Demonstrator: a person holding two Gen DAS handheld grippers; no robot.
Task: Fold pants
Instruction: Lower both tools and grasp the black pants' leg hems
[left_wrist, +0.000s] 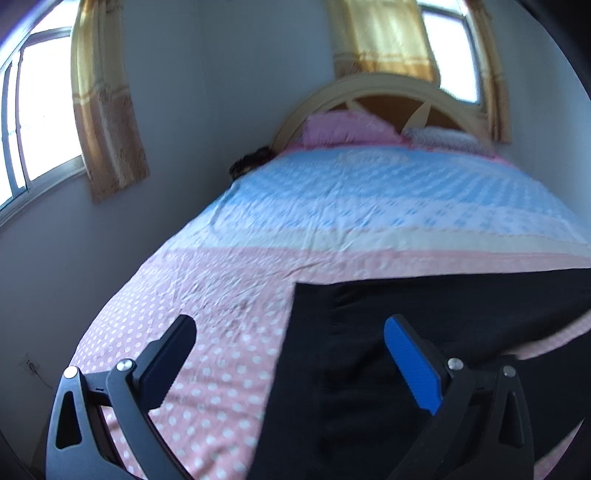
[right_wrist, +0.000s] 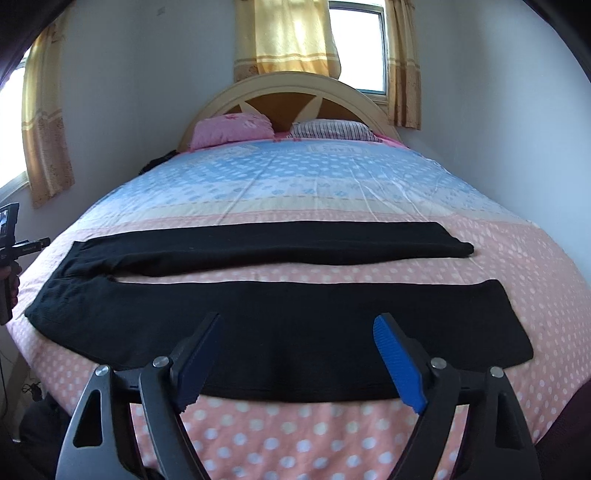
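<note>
Left gripper: the left gripper (left_wrist: 290, 343) hovers with its jaws spread wide and nothing between them; one finger hangs over the dotted bedspread (left_wrist: 207, 369), the other, blue-padded one over black cloth.

Pants, left end: the pants (right_wrist: 280, 321) lie flat across the foot of the bed, and the waist end sits at the left, near the bed's left edge (right_wrist: 48, 306). In the left wrist view a straight edge and corner of the pants (left_wrist: 295, 286) lie just ahead of the open jaws.

Long axis: it runs left to right, crosswise to both grippers, which point up the bed toward the headboard (right_wrist: 291, 88).

Legs: the two legs are spread in a narrow V, apart along most of their length with a strip of bedspread showing between, and joined only at the left. The far leg (right_wrist: 295, 247) ends short of the near one.

Right gripper: the right gripper (right_wrist: 295, 332) is released too, holding nothing, poised over the middle of the near leg.

Nearer hand: I judge the left is nearer the waist, and the right nearer the near leg's middle and its cuff (right_wrist: 509, 325).

Hard to tell: the left wrist view is blurred, and it cuts off most of the pants on the right. Whether either gripper touches the cloth cannot be told. A dark object by the bed's far left corner (right_wrist: 155, 162) is unclear.
</note>
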